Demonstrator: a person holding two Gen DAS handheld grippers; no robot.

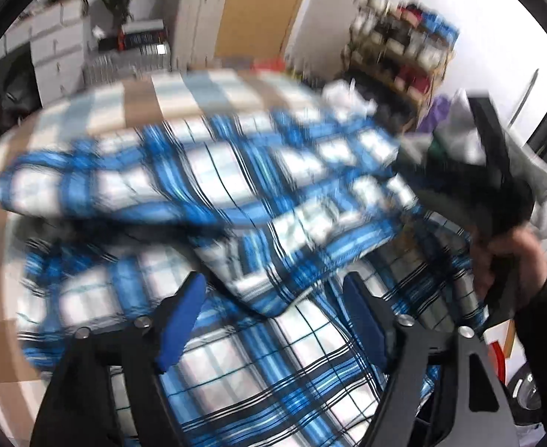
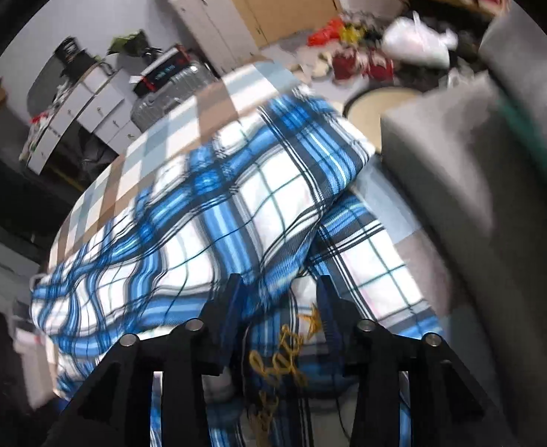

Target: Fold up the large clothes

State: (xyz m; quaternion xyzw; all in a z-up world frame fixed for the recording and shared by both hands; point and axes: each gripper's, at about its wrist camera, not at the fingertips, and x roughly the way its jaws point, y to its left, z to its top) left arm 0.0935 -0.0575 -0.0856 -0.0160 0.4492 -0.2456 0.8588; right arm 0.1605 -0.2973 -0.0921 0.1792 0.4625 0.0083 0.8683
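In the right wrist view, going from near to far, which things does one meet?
Right tongs → blue plaid garment → checked table cover → silver suitcase → white cabinet → wooden door.

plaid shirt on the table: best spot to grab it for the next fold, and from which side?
Probably the loose folded edge of the plaid shirt just ahead of the right gripper, near the gold embroidery. Come from the near side, angled down: the cloth humps up there, giving the parted fingers a lip, while it lies flatter on the checked tablecloth farther off. The left gripper is open, holding nothing.
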